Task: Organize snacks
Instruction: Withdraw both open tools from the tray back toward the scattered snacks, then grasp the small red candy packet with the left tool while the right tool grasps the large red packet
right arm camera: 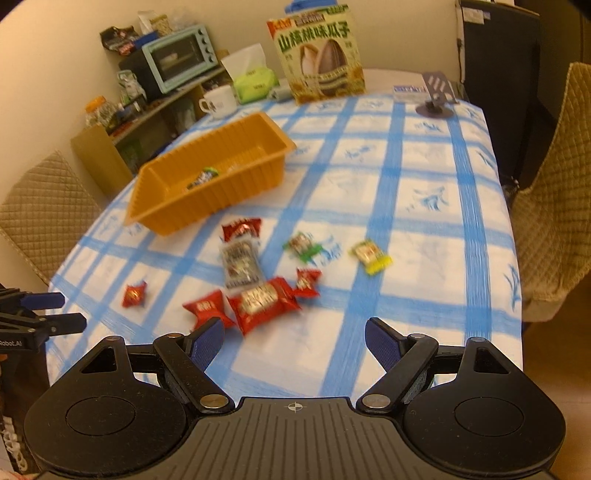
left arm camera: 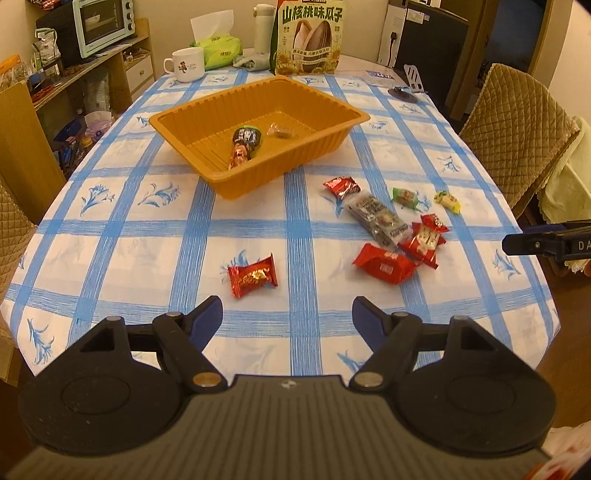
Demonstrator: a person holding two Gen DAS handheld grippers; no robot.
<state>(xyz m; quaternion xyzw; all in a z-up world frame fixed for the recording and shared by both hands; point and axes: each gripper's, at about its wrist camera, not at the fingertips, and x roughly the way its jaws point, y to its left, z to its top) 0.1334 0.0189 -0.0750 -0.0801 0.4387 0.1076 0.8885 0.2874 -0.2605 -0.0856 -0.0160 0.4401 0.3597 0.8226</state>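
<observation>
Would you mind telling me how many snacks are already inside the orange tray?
2: a long dark-wrapped snack in the middle of the orange tray, and a small clear-wrapped one just beyond it. The near wall could hide another.

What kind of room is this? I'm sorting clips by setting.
Most likely a home dining area: a table with a blue checked tablecloth, quilted chairs around it, and a toaster oven on a cluttered side shelf.
</observation>
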